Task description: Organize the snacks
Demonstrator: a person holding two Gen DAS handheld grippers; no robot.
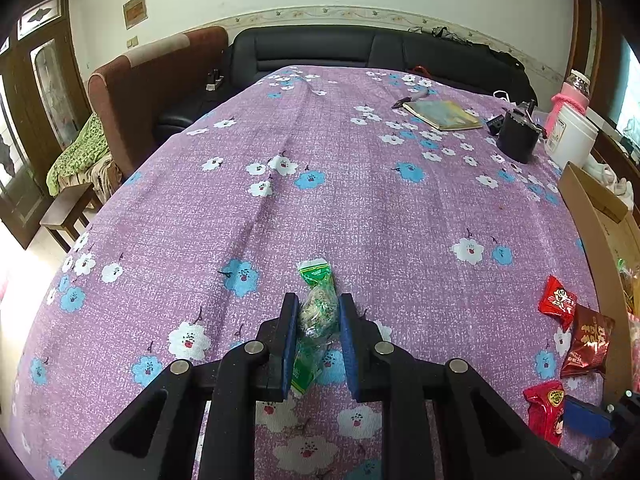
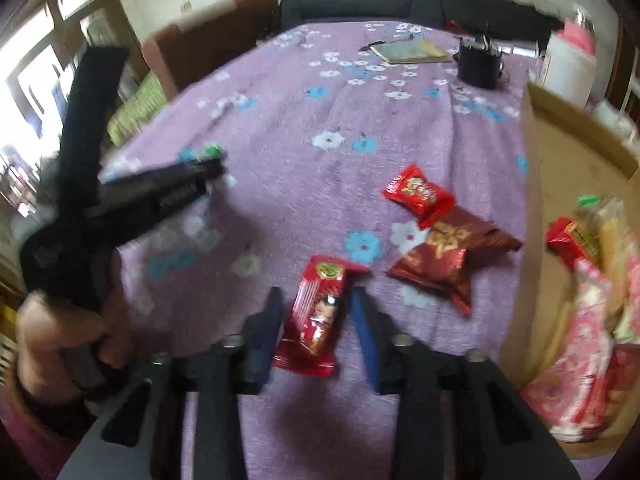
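Note:
My left gripper (image 1: 318, 304) is shut on a green-and-clear snack packet (image 1: 316, 312) that lies on the purple flowered tablecloth (image 1: 320, 160). My right gripper (image 2: 316, 300) is open, with a long red snack packet (image 2: 316, 316) lying on the cloth between its fingers. A small red packet (image 2: 420, 194) and a dark red packet (image 2: 444, 256) lie just beyond it. The same three red packets show at the right in the left wrist view (image 1: 568, 344). The left gripper also shows at the left in the right wrist view (image 2: 216, 168), blurred.
A cardboard box (image 2: 560, 168) holding several snack packets stands at the right table edge. A notebook (image 1: 442, 114), a pen, a black cup (image 1: 518, 136) and a white tub (image 1: 570, 136) sit at the far right. A sofa and armchair stand behind the table.

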